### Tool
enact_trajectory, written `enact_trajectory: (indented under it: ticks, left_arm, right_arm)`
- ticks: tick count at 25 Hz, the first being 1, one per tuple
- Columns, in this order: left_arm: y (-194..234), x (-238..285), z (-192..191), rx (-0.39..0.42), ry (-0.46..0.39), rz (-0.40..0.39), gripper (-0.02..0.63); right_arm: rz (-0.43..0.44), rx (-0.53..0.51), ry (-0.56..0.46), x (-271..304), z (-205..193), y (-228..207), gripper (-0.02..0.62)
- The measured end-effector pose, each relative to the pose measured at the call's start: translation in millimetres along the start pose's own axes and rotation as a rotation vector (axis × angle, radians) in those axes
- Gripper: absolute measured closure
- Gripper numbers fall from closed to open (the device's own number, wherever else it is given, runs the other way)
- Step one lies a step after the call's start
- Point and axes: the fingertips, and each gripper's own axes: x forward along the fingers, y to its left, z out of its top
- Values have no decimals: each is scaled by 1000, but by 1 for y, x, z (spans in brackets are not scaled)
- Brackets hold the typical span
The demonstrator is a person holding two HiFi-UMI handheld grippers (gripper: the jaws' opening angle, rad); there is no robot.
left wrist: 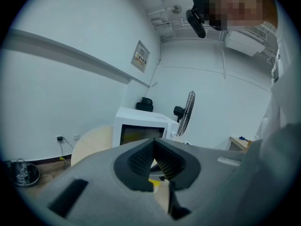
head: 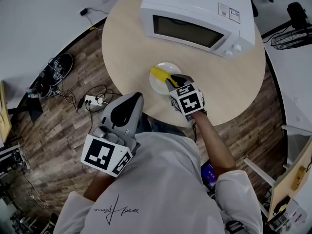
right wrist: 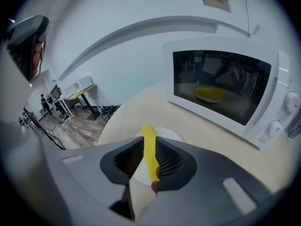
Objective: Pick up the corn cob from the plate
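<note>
- Stands at a round wooden table (head: 126, 43), a gripper in each hand.
- Faces a white microwave (head: 195, 13) at the table's far side, door shut, with a white plate (head: 158, 87) just in front of it.
- Has the yellow corn cob (head: 159, 74) lying flat on that plate, one end out toward the plate's left rim, the other running in between the right jaws.
- Reaches the right gripper (head: 171, 80) down at a slant onto the plate, tips set over the cob's near end.
- Shows, in the right gripper view, those jaws narrowly apart with the cob lengthwise between the ribbed pads (right wrist: 167, 157). Close along one pad, with a sliver of plate visible beside the other.
- Gives no clear sign of a squeeze: cob resting on the plate, not lifted.
- Holds the left gripper (head: 138, 97) back by the body, off the table's near edge and above the wood floor, pointing toward the plate.
- Has that gripper's jaws closed tip to tip, with nothing between them.
- Catches a yellow shape in the microwave's dark window; inside or reflected, cannot tell.
- Elsewhere: a power strip (head: 92, 100) with cables on the floor left of the table.
</note>
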Motion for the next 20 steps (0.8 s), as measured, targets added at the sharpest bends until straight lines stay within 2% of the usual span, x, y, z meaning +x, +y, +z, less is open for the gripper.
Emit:
enact_trajectory:
  ticks: [11, 15, 20]
  left_arm:
    - [8, -3, -1, -28, 2, 18, 611]
    - [11, -5, -2, -17, 1, 39, 611]
    - [9, 0, -10, -30, 24, 27, 611]
  right_arm:
    - [9, -32, 50, 17, -7, -1, 454]
    - [31, -65, 74, 24, -9, 1, 436]
    - [56, -102, 89, 32, -13, 0, 426]
